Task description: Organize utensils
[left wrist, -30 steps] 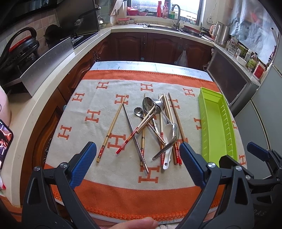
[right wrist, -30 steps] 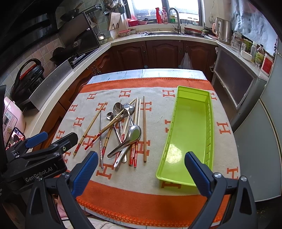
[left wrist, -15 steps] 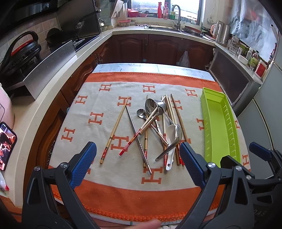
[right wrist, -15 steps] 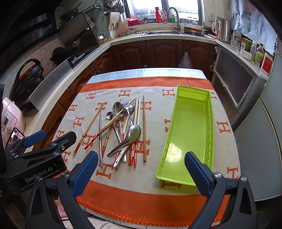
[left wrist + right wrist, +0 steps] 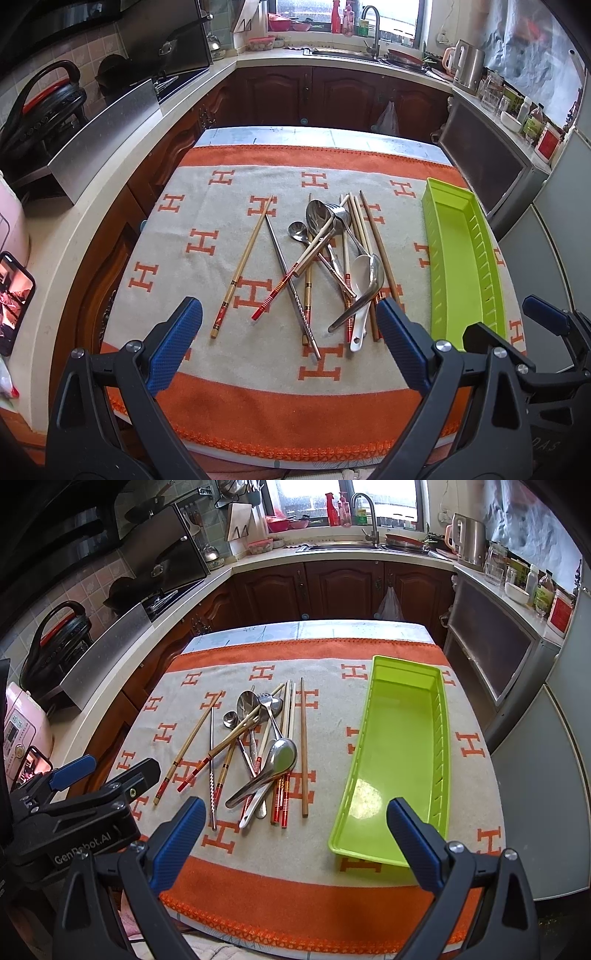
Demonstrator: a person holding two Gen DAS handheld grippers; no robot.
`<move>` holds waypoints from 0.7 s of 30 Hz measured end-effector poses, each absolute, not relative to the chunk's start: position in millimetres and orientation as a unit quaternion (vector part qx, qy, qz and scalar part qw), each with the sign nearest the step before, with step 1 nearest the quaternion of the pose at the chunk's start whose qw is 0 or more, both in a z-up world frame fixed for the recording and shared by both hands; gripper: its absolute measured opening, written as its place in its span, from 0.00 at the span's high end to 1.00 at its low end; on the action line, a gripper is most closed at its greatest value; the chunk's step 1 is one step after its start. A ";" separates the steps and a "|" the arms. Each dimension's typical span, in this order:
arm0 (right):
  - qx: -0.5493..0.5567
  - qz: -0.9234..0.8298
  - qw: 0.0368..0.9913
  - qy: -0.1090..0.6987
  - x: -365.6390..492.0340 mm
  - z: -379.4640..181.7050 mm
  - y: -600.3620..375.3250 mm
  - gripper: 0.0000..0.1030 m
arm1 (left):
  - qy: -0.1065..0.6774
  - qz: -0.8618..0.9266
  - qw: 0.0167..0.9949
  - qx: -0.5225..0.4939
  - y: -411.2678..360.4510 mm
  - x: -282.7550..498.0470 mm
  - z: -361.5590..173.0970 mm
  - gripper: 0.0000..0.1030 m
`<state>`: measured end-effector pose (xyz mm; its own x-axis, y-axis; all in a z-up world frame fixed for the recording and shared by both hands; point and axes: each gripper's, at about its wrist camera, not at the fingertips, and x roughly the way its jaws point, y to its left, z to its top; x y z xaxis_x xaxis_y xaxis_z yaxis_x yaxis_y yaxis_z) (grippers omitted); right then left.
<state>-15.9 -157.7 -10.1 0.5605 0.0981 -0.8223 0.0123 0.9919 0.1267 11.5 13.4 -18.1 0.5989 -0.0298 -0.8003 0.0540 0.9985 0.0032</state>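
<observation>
Two views show our grippers spread wide, holding nothing. From the left wrist, our left gripper (image 5: 290,341) hovers over the near edge of the cloth (image 5: 207,221), with the utensils (image 5: 325,258) piled ahead and the tray (image 5: 461,258) to their right. From the right wrist, our right gripper (image 5: 295,834) faces the gap between utensils (image 5: 258,746) and tray (image 5: 402,746).
</observation>
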 end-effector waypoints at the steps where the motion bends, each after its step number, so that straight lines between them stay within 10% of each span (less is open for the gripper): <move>1: 0.059 0.024 0.881 0.469 -16.1 -10.5 -157.5 0.04 | 0.448 -0.024 0.894 0.014 13.5 11.8 -18.5 0.08; 21: 0.061 0.023 0.875 0.480 -12.4 -12.2 -156.7 0.04 | 0.456 -0.023 0.890 0.015 14.1 13.5 -25.4 0.08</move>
